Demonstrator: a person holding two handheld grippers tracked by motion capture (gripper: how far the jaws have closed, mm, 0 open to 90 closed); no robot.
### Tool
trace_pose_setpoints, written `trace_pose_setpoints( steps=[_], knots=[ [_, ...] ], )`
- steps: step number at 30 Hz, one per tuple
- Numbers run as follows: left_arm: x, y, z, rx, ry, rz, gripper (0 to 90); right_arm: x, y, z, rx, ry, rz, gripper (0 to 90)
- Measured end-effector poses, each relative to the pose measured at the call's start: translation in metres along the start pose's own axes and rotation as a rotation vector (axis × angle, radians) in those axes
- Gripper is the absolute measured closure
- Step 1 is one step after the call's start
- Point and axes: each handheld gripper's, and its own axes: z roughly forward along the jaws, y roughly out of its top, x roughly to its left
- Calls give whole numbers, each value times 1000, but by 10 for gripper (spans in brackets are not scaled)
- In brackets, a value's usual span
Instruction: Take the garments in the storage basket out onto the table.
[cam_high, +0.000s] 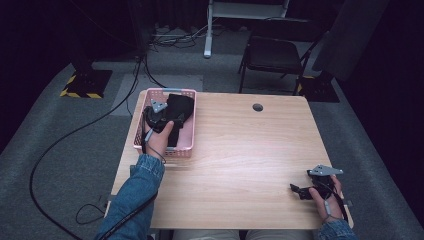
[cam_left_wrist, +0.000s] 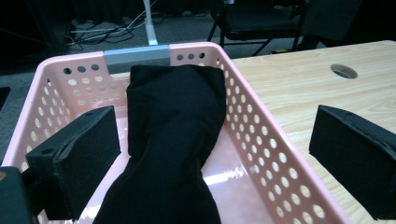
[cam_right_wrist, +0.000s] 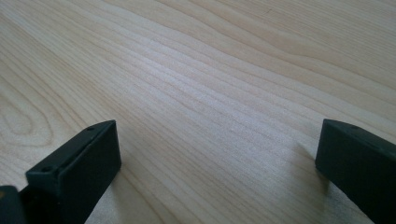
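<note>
The spread left claw is held over the black cloth in the basket, and should be lowered deep before being pressed together.

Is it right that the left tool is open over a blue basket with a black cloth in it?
Not quite: the basket is pink, not blue, as the left gripper view shows. The rest holds: the left tool is open, its jaws wide apart, over the basket, and the black cloth lies inside it.
</note>
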Motion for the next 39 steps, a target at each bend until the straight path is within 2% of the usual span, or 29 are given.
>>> trace_pose_setpoints(
  steps=[6,14,18,26,31,39],
  knots=[
    [6,-1,11,10,12,-24,13,0,0,0,0,0,0,1],
    [12,-3,27,47,34,-8,14,0,0,0,0,0,0,1],
    [16,-3,32,56,46,-13,17,0,0,0,0,0,0,1],
    [22,-4,43,91,42,-19,22,0,0,0,0,0,0,1],
    [28,-7,53,109,47,-42,22,0,0,0,0,0,0,1],
    [31,-14,68,161,26,-57,32,0,0,0,0,0,0,1]
  ],
)
